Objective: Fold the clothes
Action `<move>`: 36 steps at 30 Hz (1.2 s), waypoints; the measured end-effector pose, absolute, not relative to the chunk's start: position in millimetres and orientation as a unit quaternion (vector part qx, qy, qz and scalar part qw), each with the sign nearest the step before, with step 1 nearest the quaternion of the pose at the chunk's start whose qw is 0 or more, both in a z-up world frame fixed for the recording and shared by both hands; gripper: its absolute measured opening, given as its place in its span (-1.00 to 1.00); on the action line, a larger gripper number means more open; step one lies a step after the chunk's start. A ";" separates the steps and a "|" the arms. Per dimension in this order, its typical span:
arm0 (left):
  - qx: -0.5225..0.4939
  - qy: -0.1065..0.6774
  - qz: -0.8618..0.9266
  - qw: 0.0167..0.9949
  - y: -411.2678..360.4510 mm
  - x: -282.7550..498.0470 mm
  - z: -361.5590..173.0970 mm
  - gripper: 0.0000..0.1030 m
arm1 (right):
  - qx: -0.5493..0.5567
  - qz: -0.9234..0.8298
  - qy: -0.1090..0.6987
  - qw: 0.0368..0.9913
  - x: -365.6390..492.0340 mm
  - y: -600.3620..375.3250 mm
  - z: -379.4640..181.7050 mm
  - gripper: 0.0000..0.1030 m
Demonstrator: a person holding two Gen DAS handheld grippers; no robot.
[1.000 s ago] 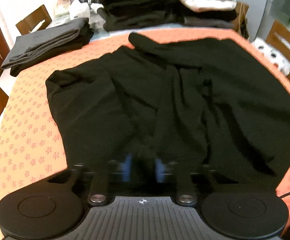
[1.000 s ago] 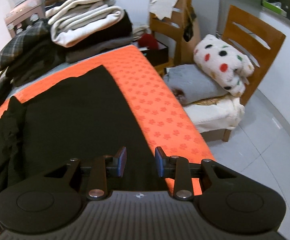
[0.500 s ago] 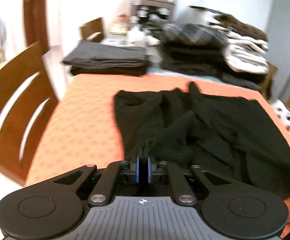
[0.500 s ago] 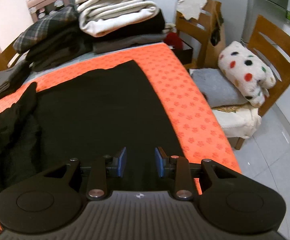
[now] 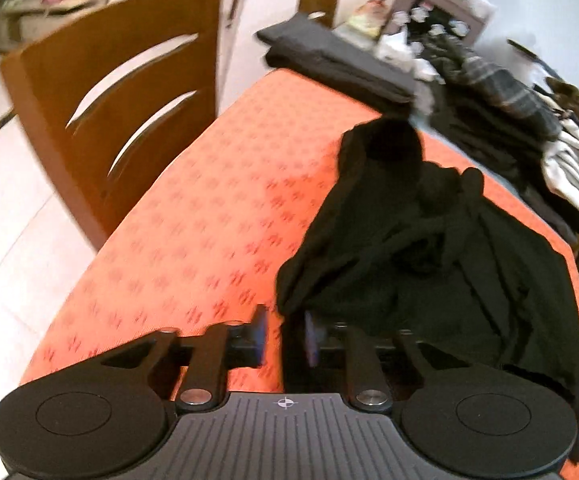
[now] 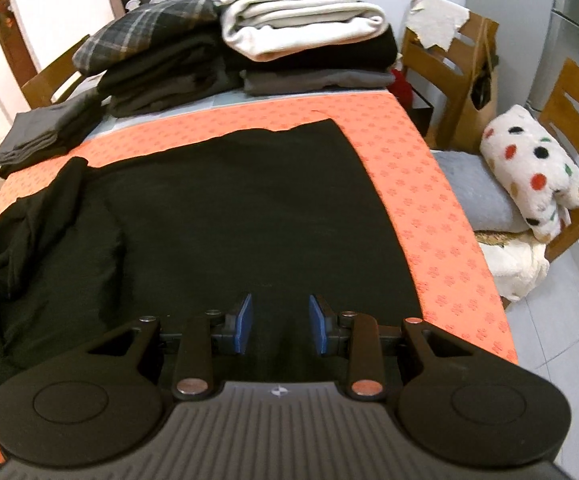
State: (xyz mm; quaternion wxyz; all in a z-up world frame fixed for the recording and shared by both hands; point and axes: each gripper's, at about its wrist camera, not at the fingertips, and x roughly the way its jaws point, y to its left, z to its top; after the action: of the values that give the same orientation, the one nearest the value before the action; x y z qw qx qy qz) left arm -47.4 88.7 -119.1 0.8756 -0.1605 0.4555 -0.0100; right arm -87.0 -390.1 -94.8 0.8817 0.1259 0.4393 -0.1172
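A black garment point(image 5: 429, 264) lies on the orange patterned tablecloth point(image 5: 209, 216). Its left part is bunched and creased; its right part point(image 6: 249, 216) lies flat. My left gripper point(image 5: 285, 338) is open at the garment's near left corner, with a fold of black cloth lying between the fingers. My right gripper point(image 6: 280, 324) is open and empty, just above the near edge of the flat right part.
Stacks of folded clothes point(image 6: 289, 36) fill the far side of the table, with a dark grey pile point(image 5: 337, 64) at the far left. A wooden chair point(image 5: 121, 120) stands at the table's left. Another chair with a spotted cushion point(image 6: 533, 172) stands at the right.
My left gripper shut on the garment's near edge, swung left with it, and has now opened again. My right gripper stayed open and turned left to face the far stacks.
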 end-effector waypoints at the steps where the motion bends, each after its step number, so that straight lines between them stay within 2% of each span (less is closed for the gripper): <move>1: -0.155 0.450 -0.020 0.879 88.0 -49.5 -116.2 -0.14 | 0.125 -0.115 0.439 0.882 -86.1 -388.7 -94.5 -0.30; 2: -0.145 0.443 -0.028 0.884 86.7 -51.9 -111.8 -0.05 | 0.124 -0.113 0.440 0.882 -85.8 -387.0 -94.3 -0.31; 3: -0.136 0.434 -0.033 0.890 85.5 -54.4 -107.0 0.17 | 0.125 -0.111 0.440 0.882 -85.6 -385.6 -94.2 -0.30; 4: -0.129 0.425 -0.035 0.895 84.5 -55.7 -102.8 0.26 | 0.125 -0.109 0.441 0.882 -85.4 -384.2 -94.2 -0.30; 13: -0.156 0.406 -0.053 0.899 73.3 -19.7 -96.0 0.48 | 0.129 -0.107 0.438 0.883 -89.9 -380.4 -95.9 -0.30; 17: -0.152 0.418 -0.041 0.895 64.1 -0.2 -107.0 0.50 | 0.134 -0.116 0.435 0.883 -96.3 -381.9 -94.8 -0.30; 18: -0.157 0.420 -0.034 0.893 63.7 3.4 -109.2 0.46 | 0.134 -0.119 0.434 0.883 -97.8 -382.7 -94.6 -0.30; 20: -0.171 0.421 -0.023 0.891 66.2 9.7 -112.0 0.13 | 0.135 -0.123 0.433 0.883 -100.9 -383.4 -93.7 -0.30; 21: -0.184 0.417 -0.021 0.890 71.4 11.6 -111.3 -0.32 | 0.135 -0.125 0.432 0.883 -102.6 -383.7 -93.1 -0.30; 22: -0.196 0.414 -0.017 0.889 77.0 13.0 -110.3 -0.63 | 0.135 -0.126 0.431 0.883 -104.2 -384.1 -92.8 -0.30; 24: -0.214 0.405 -0.001 0.889 92.1 14.2 -106.9 -0.85 | 0.136 -0.130 0.431 0.882 -106.7 -384.9 -93.1 -0.30; 33: -0.196 0.418 0.095 0.882 151.7 37.5 -124.2 -0.95 | 0.142 -0.138 0.440 0.876 -109.9 -385.8 -100.6 -0.30; 36: -0.229 0.425 0.115 0.868 170.0 42.6 -131.7 -0.94 | 0.140 -0.133 0.444 0.875 -106.4 -383.3 -102.0 -0.30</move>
State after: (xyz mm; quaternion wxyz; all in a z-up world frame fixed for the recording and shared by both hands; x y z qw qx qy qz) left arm 42.6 170.0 -131.7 0.8683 -0.2285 0.4248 0.1155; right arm -106.4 -383.3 -102.0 0.8750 0.1398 0.4442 -0.1325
